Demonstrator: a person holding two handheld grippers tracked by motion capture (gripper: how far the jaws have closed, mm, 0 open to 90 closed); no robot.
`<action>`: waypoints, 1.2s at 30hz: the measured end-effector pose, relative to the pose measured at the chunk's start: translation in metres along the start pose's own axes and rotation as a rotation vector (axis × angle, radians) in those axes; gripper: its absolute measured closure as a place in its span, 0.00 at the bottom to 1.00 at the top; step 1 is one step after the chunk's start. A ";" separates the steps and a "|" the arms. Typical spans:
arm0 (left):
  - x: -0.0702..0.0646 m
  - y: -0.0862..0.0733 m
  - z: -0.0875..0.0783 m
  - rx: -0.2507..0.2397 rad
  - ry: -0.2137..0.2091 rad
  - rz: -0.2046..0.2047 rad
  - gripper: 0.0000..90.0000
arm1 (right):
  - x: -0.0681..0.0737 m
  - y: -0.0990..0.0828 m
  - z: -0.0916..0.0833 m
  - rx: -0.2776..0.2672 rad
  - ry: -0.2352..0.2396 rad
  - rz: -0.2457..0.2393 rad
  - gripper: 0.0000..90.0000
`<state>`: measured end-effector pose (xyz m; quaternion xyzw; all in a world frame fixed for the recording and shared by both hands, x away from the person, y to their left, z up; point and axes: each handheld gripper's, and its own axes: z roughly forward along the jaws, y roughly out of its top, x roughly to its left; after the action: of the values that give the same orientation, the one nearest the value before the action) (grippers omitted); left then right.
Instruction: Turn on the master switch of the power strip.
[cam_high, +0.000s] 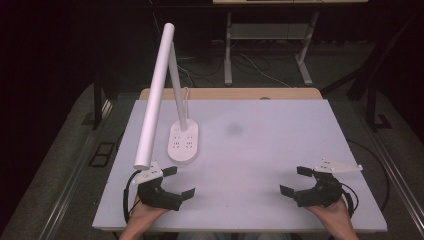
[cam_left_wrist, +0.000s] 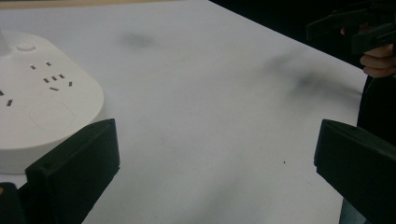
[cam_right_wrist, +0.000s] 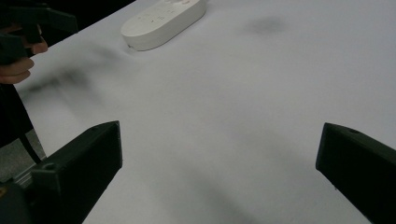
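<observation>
A white desk lamp stands on the table's left half, its oval base (cam_high: 183, 142) carrying socket slots and its long tube head (cam_high: 155, 95) slanting down toward the near left. My left gripper (cam_high: 179, 182) rests near the front edge just below the tube's end, open and holding nothing. In the left gripper view the lamp base (cam_left_wrist: 44, 98) lies just beyond the left jaw. My right gripper (cam_high: 294, 181) sits at the front right, jaws wide apart over bare tabletop. The right gripper view shows the lamp base (cam_right_wrist: 163, 21) far off.
The white tabletop (cam_high: 260, 145) has a faint grey smudge (cam_high: 234, 129) near its middle. A wooden strip (cam_high: 230, 93) runs along the far edge. Cables and desk legs (cam_high: 227, 50) stand on the dark floor beyond the table.
</observation>
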<state>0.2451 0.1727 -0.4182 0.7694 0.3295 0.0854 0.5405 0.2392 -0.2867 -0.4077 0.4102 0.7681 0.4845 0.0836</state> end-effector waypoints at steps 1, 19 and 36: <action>0.000 0.000 0.000 0.000 -0.001 0.001 0.00 | -0.001 0.000 0.000 -0.001 0.000 -0.003 0.00; 0.000 -0.001 -0.002 0.001 -0.008 -0.003 0.00 | -0.004 -0.004 0.004 0.046 0.008 0.019 0.00; -0.008 0.001 0.003 0.048 -0.043 0.013 0.00 | -0.007 -0.005 0.001 0.044 0.000 0.023 0.00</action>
<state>0.2409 0.1655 -0.4167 0.7858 0.3151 0.0644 0.5282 0.2417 -0.2914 -0.4139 0.4207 0.7737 0.4686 0.0688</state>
